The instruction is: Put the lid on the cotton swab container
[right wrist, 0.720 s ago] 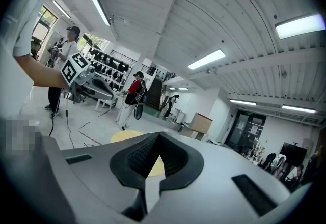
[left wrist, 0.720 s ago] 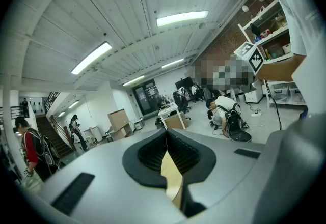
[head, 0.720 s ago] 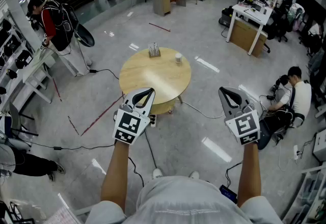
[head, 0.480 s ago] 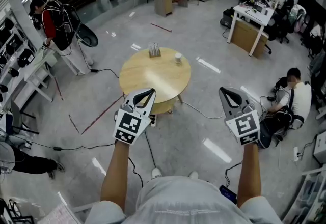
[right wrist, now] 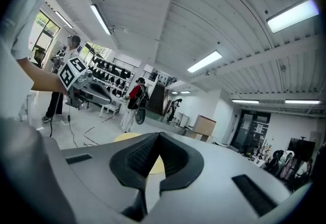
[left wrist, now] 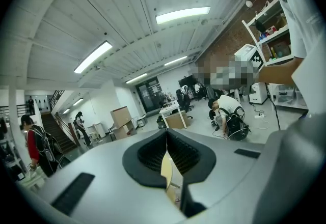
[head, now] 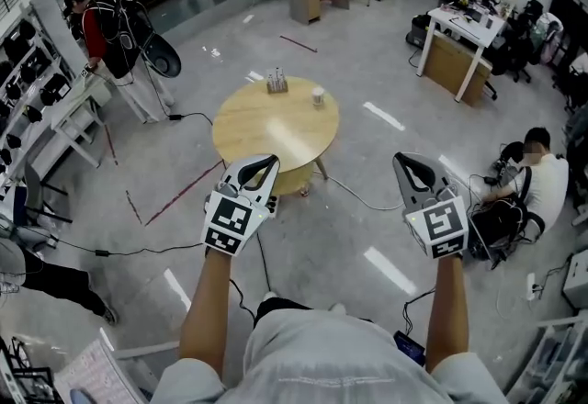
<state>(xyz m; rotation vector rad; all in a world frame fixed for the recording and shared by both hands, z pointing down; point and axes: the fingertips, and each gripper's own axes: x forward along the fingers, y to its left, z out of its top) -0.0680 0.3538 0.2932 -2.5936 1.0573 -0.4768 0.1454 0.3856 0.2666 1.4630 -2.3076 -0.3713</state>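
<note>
Left gripper (head: 262,163) and right gripper (head: 407,163), jaws closed, empty, well short of round desk (head: 241,131): best step nearer, then open 1 over likely lid (head: 318,97) right of swab container (head: 276,81).

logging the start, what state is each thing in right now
left hand-held gripper: shut, empty, held in the air
right hand-held gripper: shut, empty, held in the air
cotton swab container: upright on the round table, looks uncovered
small white object: on the table, apart from the container; maybe the lid
</note>
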